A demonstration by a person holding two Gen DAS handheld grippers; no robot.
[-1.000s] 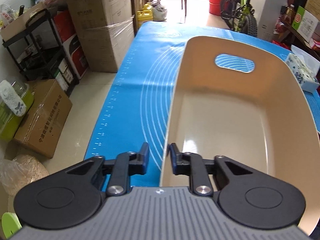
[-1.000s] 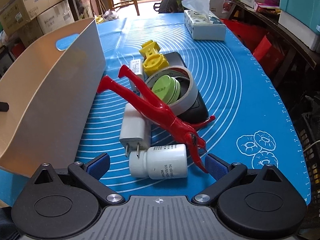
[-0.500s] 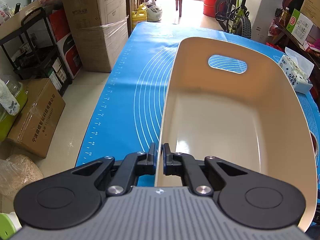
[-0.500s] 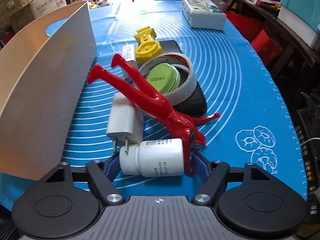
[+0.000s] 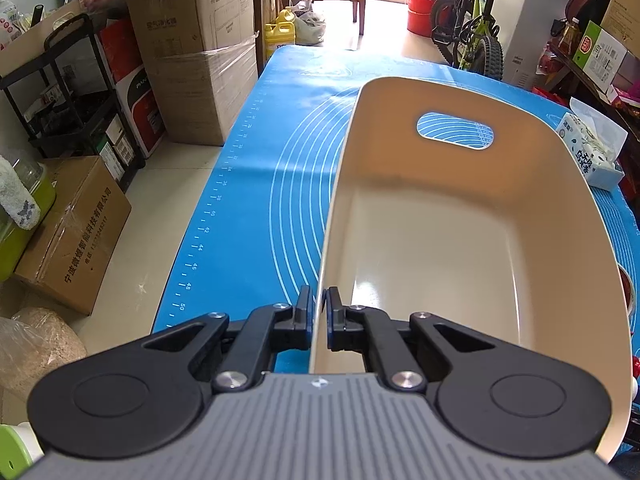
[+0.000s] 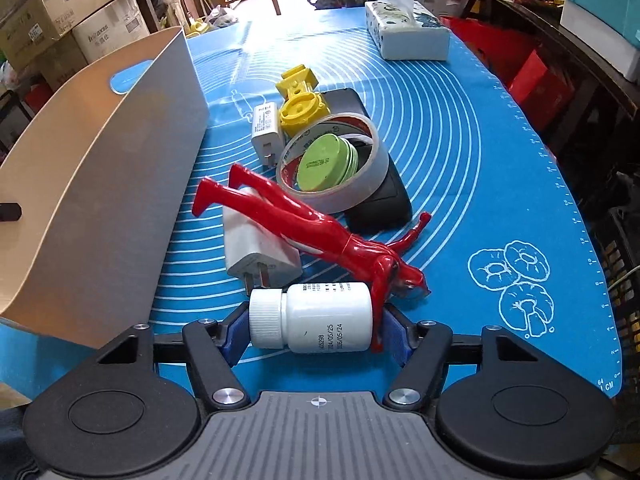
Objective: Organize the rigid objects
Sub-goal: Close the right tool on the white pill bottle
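The left gripper (image 5: 318, 310) reaches forward level over the near left edge of the blue mat (image 5: 256, 184), its two black fingers (image 5: 302, 312) pinched on the near rim of the beige bin (image 5: 460, 240), one finger outside the wall and one inside. The bin stands along the mat's left side; a handle slot pierces its far wall.

The right gripper (image 6: 316, 330) is held low and level near the mat's near edge, pointing along its length. Its blue pads (image 6: 236, 330) are clamped on a white pill bottle (image 6: 316, 316) lying on its side, cap to the left. The arm of a red toy figure (image 6: 304, 228) is also caught against the right pad. The figure lies diagonally across a white plug charger (image 6: 256, 248), just beyond the bottle.

Farther up the mat's middle sit a tape roll (image 6: 340, 164) ringing a green tin (image 6: 326, 158), a black mouse (image 6: 384, 204), a yellow plastic part (image 6: 302, 104) and a second white charger (image 6: 265, 126). A tissue box (image 6: 408, 34) rests near the far right edge.
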